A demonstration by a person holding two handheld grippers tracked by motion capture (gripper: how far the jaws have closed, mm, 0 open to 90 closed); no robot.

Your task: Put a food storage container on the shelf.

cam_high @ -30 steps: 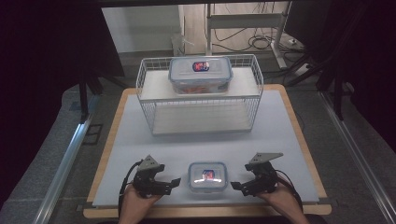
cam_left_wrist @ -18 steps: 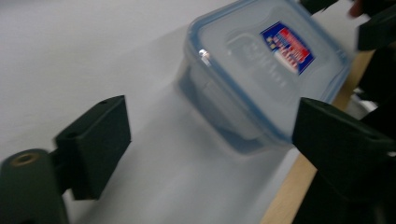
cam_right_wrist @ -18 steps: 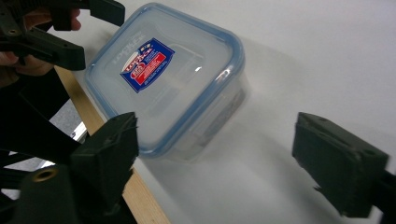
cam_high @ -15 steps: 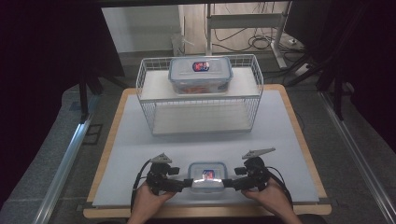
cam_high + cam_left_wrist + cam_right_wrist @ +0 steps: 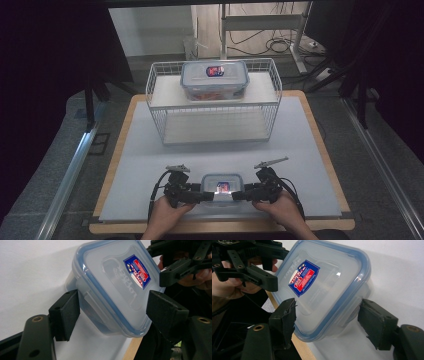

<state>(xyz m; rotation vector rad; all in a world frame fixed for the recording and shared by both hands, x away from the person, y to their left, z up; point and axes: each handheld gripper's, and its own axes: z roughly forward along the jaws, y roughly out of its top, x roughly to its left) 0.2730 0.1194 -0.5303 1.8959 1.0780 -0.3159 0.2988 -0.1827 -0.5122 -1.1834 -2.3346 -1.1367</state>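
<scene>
The table, a pale sheet on a wooden board, carries everything, and it looks the same as a second ago; at its far middle stands the white wire rack, unmoved, with a large clear lidded box resting on its upper shelf exactly as before; the change is all at the near edge. There the small container, clear with a blue-rimmed lid and a red and blue label, sits on the sheet in the near middle, where it sat a second ago; what differs is the grippers around it. A second ago both were well apart from it, one on each side; half a second ago they had drawn in close; now the left gripper reaches its left end and the right gripper its right end, the two hands low at the near rim. In the left gripper view the container's end lies between the spread jaws; one pad is at the container's side wall, the other stands clear beside the lid corner; these jaws have just been closing. In the right gripper view the other end lies likewise between jaws that have just been closing, both pads near it but short of pressing.
</scene>
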